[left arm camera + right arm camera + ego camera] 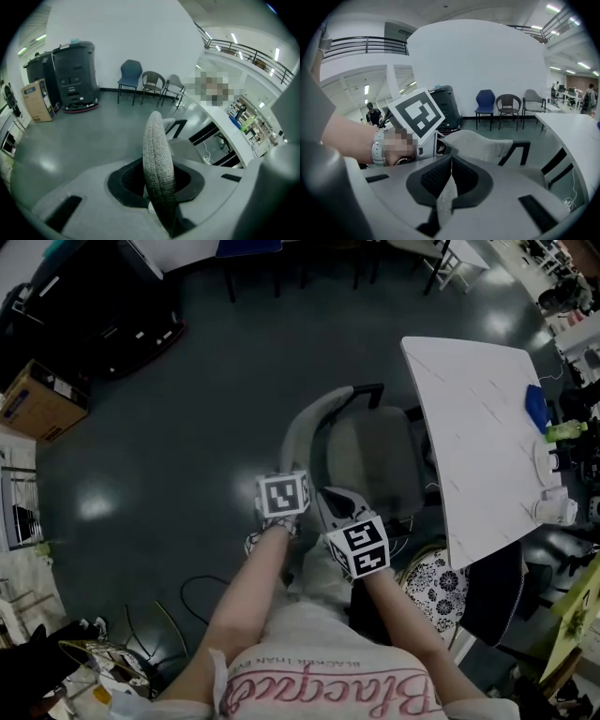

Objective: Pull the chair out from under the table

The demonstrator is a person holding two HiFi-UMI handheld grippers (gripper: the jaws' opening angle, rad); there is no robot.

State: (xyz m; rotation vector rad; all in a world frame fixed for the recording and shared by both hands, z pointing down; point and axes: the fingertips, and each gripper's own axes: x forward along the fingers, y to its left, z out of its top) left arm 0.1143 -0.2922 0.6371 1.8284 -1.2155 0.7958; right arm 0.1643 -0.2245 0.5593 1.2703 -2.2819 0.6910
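A grey fabric chair [373, 457] stands with its seat partly under the white table [469, 418]. Its curved backrest [305, 432] faces me. My left gripper [289, 486] is shut on the backrest's top edge; in the left gripper view the padded edge [157, 154] stands upright between the jaws. Just to its right, my right gripper [335, 508] is shut on the same backrest, and a fold of the grey fabric [447, 197] is pinched between its pads. The left gripper's marker cube [417, 115] shows close by in the right gripper view.
The table carries a blue item [536, 409], a green bottle [565, 430] and white objects at its right end. A patterned cushion [436, 582] sits by my right arm. A cardboard box [42, 401] and a black machine [103, 315] stand far left. Cables [187, 601] lie on the floor.
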